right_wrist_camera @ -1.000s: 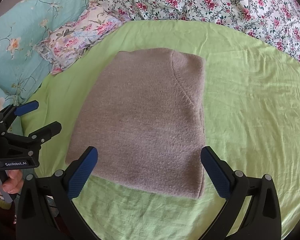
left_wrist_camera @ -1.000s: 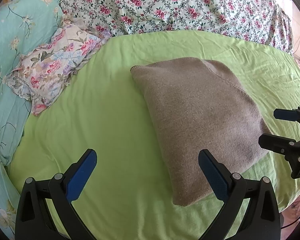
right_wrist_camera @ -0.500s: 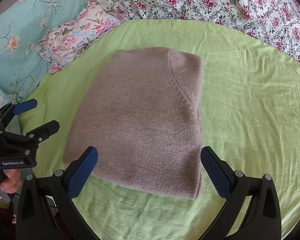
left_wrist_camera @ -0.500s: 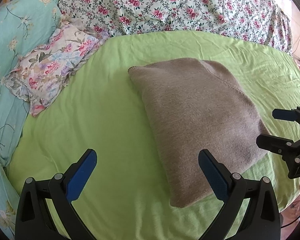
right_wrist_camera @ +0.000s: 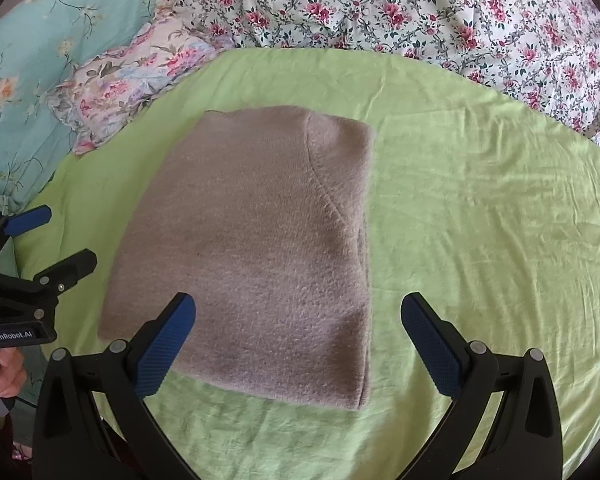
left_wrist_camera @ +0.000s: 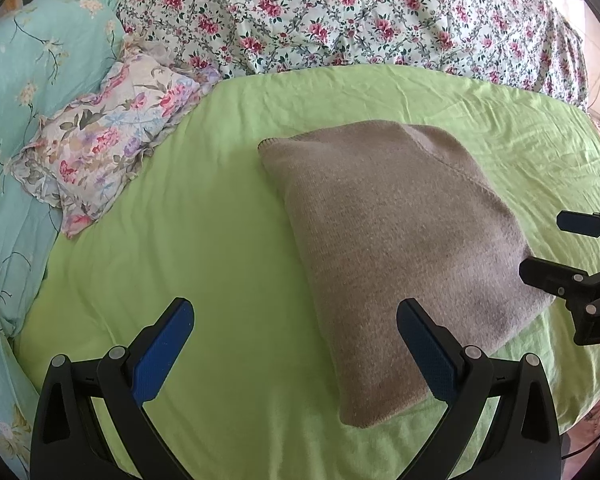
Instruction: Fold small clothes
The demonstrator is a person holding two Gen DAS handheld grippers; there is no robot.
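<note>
A grey-brown knitted sweater [left_wrist_camera: 392,240] lies folded into a flat rectangle on the green sheet [left_wrist_camera: 204,240]; it also shows in the right wrist view [right_wrist_camera: 256,248]. My left gripper [left_wrist_camera: 294,344] is open and empty, hovering above the sheet at the sweater's near left side. My right gripper [right_wrist_camera: 298,340] is open and empty, hovering over the sweater's near edge. The right gripper also shows at the right edge of the left wrist view [left_wrist_camera: 556,246], and the left gripper at the left edge of the right wrist view [right_wrist_camera: 56,236].
A floral pillow [left_wrist_camera: 104,148] and a teal pillow [left_wrist_camera: 24,92] lie to the left. A rose-patterned quilt [left_wrist_camera: 340,16] runs along the far side of the green sheet [right_wrist_camera: 480,220].
Both grippers have drifted slightly; the sweater sits a little lower in the right wrist view. Nothing was grasped or let go.
</note>
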